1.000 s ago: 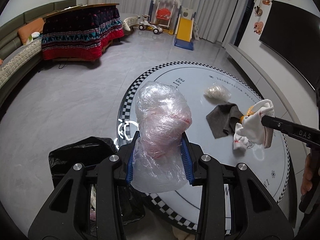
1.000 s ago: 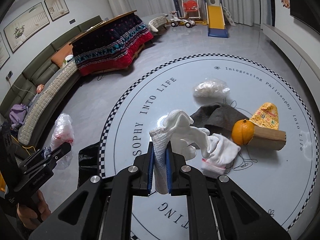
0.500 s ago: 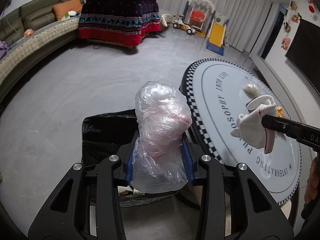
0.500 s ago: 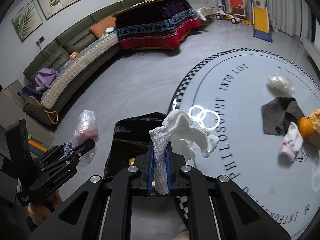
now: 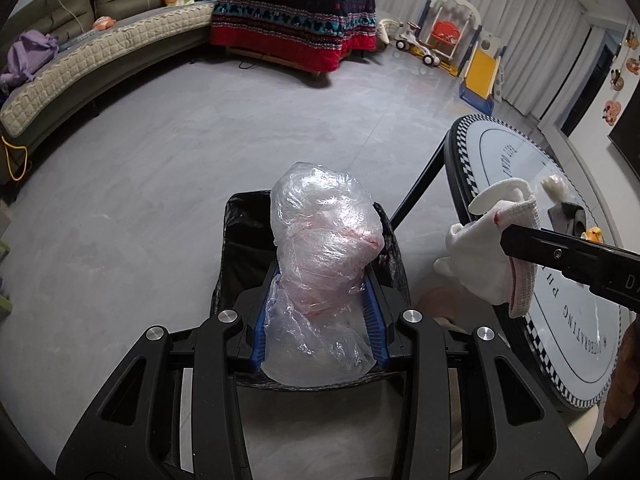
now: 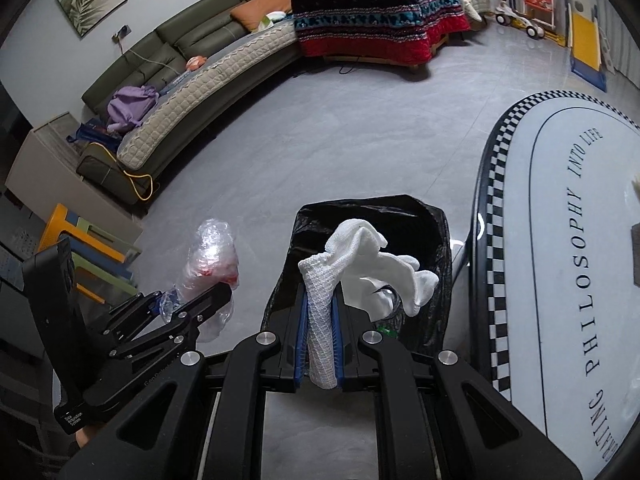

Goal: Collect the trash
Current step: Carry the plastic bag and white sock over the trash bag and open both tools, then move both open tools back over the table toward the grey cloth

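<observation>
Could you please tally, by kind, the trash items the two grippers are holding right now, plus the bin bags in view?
Crumpled clear plastic bag, in the left gripper: 1
White sock, in the right gripper: 1
Black trash bag, open on the floor: 1
Total: 3

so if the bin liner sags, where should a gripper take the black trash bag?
Probably the far rim of the black trash bag, where the plastic folds over the edge into a pinchable lip. Come from above, one finger inside and one outside. The near rim is hidden behind the right gripper and its white sock.
</observation>
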